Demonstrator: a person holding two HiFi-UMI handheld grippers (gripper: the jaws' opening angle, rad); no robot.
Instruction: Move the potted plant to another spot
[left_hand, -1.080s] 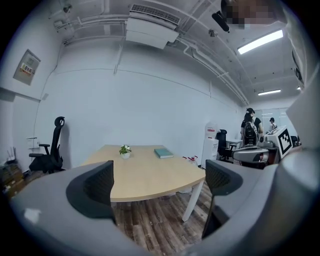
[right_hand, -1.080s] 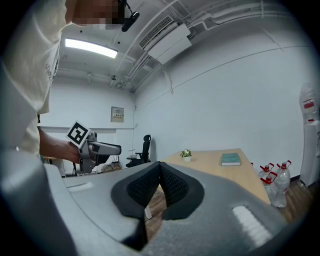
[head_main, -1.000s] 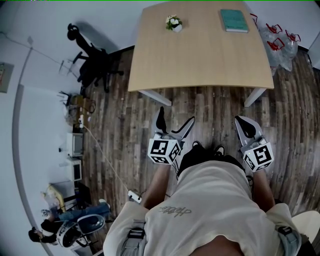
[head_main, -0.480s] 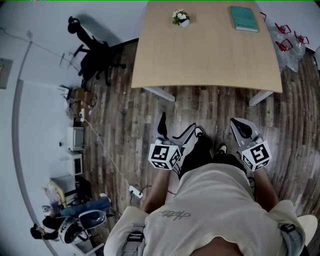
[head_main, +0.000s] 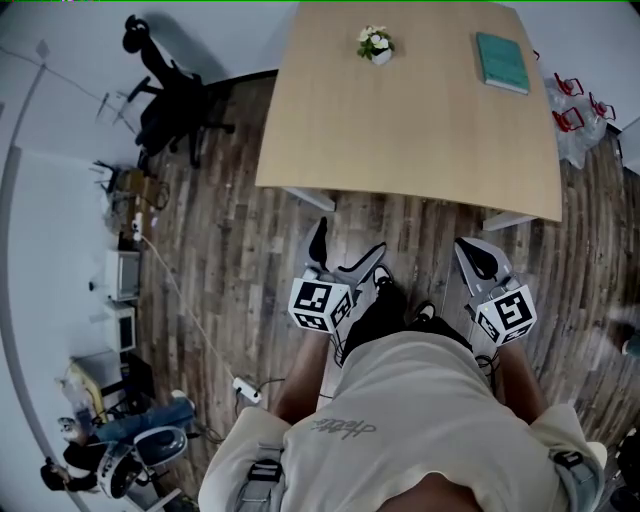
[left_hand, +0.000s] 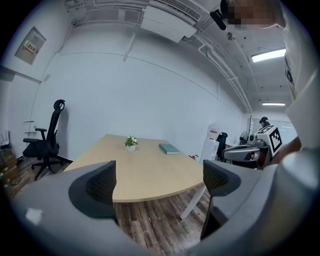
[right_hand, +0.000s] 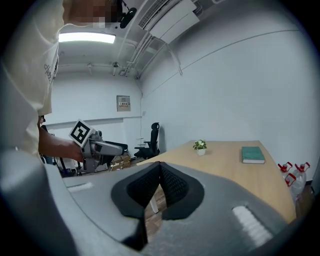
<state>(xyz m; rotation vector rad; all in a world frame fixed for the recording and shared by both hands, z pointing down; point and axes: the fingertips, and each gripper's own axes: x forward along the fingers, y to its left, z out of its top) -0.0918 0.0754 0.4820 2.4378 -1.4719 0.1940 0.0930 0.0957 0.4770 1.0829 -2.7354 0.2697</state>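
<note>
Seen from above, the potted plant (head_main: 376, 44) sits near the bench's (head_main: 410, 130) far edge, well apart from the left gripper (head_main: 348, 250) and right gripper (head_main: 478, 258) over the floor (head_main: 240, 230); the left gripper view shows fingers (left_hand: 100, 187) spread wide and empty, and the right gripper view shows fingers (right_hand: 172, 187) pressed together.

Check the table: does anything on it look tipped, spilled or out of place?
Nothing stands out. The potted plant stands upright near the far edge of the table, and the teal book lies flat, apart from it. No spill shows.
</note>
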